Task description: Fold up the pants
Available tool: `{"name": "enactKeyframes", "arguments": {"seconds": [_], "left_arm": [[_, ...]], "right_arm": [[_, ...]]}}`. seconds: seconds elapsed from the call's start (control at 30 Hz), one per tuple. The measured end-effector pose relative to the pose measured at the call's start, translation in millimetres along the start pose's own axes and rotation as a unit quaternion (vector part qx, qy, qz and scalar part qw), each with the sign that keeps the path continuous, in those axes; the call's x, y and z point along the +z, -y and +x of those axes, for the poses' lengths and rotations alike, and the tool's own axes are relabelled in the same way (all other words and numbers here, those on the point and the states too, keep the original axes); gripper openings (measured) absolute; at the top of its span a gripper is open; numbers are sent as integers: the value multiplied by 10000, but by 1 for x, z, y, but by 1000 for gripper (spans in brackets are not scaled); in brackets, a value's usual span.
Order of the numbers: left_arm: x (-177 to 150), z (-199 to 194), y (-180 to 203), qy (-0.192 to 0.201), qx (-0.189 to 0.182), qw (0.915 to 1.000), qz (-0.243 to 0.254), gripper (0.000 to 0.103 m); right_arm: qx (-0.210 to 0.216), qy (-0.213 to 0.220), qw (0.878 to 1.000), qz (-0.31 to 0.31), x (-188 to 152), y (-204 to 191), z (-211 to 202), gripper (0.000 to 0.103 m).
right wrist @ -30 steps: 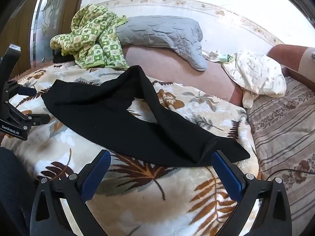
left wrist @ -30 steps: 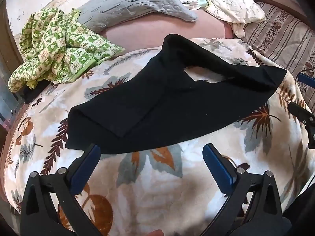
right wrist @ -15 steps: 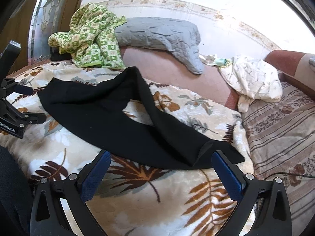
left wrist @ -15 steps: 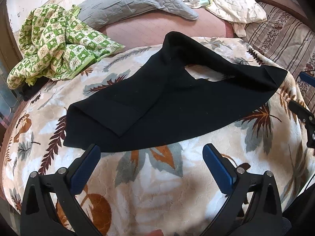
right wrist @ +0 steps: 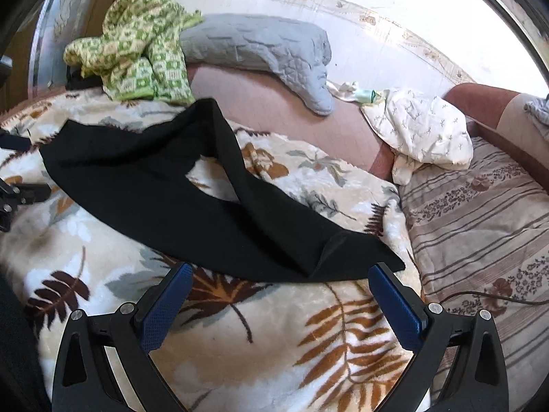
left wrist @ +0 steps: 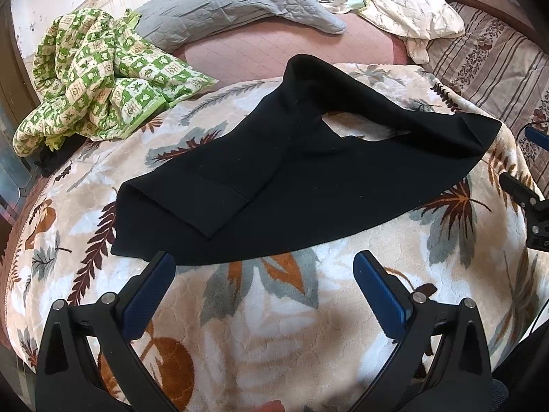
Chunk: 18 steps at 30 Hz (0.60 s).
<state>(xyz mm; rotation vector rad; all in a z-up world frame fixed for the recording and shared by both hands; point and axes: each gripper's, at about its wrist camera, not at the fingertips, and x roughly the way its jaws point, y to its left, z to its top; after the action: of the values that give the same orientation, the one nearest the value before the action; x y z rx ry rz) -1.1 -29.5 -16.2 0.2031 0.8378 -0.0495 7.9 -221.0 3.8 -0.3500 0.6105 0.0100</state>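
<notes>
One pair of pants [left wrist: 308,185] on the bed [left wrist: 274,309].
Two tongs, left [left wrist: 264,274] and right [right wrist: 278,285], gape wide and empty at its near edge; behind: one pillow [left wrist: 233,3], two cloths.

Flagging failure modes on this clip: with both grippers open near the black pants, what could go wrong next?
The black pants lie on a plush leaf-print blanket; the left gripper or right gripper may pinch blanket along with the hem. The legs are misaligned, with a gap showing blanket between them, so folding now could trap creases.
</notes>
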Motion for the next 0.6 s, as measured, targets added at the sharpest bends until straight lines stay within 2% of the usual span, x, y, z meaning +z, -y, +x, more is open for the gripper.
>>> {"name": "enactKeyframes", "arguments": {"seconds": [0.13, 0.6], "left_arm": [[0, 1, 0, -41, 4, 10000, -23, 103], [-1, 3, -3, -103, -144, 9998, -115, 103]], "right_arm": [[-96, -155, 9998, 43, -1, 3, 6, 102], [-355, -65, 9989, -311, -2, -5, 5, 102]]}}
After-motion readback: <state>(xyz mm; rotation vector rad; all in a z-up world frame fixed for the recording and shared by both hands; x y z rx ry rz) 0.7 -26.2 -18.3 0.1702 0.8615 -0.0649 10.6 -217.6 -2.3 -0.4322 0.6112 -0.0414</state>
